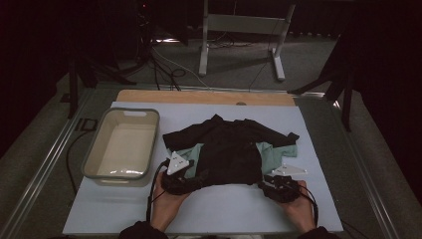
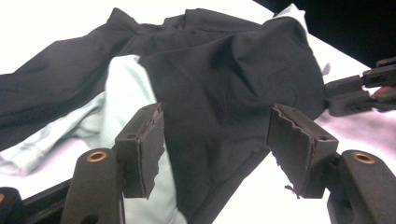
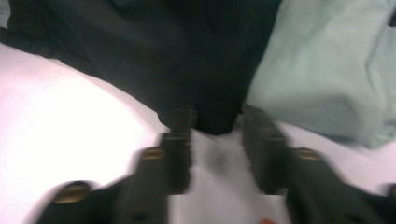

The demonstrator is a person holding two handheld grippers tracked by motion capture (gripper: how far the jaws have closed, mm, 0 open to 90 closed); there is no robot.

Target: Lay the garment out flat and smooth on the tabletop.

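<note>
High view: the black shirt lies flat mid-table, collar away from the person, hem by both claws.

Left gripper view: left claw gapes wide over the hem, holding nothing.

Right gripper view: right claw, partly open, straddles the hem corner, empty.

shirt: black | garment beneath: pale green | tub: beige
</note>
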